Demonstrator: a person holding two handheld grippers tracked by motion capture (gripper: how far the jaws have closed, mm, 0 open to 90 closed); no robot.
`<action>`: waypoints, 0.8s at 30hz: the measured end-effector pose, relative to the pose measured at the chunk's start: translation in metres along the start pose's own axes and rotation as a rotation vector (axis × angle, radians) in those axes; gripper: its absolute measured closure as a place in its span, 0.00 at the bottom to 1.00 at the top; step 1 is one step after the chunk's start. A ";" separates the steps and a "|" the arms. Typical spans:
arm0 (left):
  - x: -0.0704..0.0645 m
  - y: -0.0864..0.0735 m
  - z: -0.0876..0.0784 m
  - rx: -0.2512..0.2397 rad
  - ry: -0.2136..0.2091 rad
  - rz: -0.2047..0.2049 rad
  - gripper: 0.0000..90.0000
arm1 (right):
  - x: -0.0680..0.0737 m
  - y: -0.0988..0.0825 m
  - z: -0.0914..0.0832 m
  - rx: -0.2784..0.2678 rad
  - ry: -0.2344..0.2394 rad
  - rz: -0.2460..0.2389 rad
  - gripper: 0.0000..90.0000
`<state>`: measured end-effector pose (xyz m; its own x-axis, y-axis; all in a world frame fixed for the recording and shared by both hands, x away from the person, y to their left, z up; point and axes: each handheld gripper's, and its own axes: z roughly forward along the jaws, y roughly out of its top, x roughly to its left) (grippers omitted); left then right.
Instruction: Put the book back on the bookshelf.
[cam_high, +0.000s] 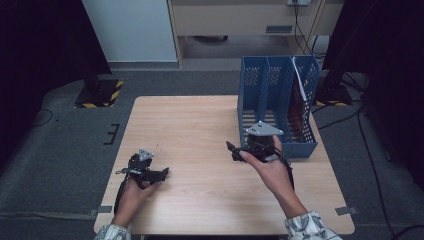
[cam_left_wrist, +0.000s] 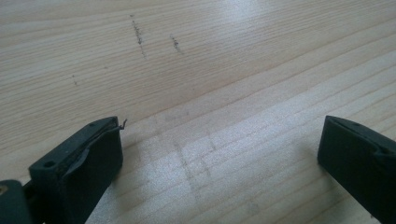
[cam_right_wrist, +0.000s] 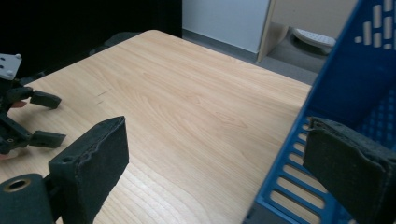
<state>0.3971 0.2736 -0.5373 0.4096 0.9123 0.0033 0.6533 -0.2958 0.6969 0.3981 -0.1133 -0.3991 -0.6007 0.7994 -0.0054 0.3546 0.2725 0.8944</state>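
Note:
A blue perforated file rack (cam_high: 276, 102) stands upright on the right rear part of the light wooden table (cam_high: 190, 125). Its rightmost slot holds a dark red folder (cam_high: 298, 107) and a white sheet. My right gripper (cam_high: 231, 150) hovers just left of the rack's front end, jaws pointing left and open with nothing between them. In the right gripper view the right gripper (cam_right_wrist: 219, 163) has the rack's wall (cam_right_wrist: 336, 93) beside its right jaw. My left gripper (cam_high: 166, 173) rests low near the table's front left, open over bare wood (cam_left_wrist: 219, 154), and appears again as the left gripper (cam_right_wrist: 28, 119).
Faint pencil marks (cam_left_wrist: 137, 35) lie on the wood ahead of the left gripper. A stand base with yellow-black tape (cam_high: 100, 92) sits on the floor off the far left corner. Cables (cam_high: 367, 150) run along the floor at the right. Tape tabs mark the table's front corners.

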 end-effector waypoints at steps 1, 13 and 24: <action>0.000 0.000 0.000 0.000 0.000 0.000 0.00 | 0.002 0.000 0.002 0.001 0.003 -0.004 0.09; 0.000 0.000 0.000 0.001 0.001 0.000 0.00 | 0.034 -0.002 0.033 0.049 0.061 -0.060 0.09; 0.000 0.000 0.000 0.000 0.001 -0.001 0.00 | 0.061 -0.022 0.050 0.107 0.119 -0.101 0.11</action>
<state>0.3972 0.2735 -0.5373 0.4088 0.9126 0.0033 0.6535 -0.2953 0.6970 0.3894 -0.0435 -0.4414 -0.7152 0.6981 -0.0347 0.3587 0.4091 0.8390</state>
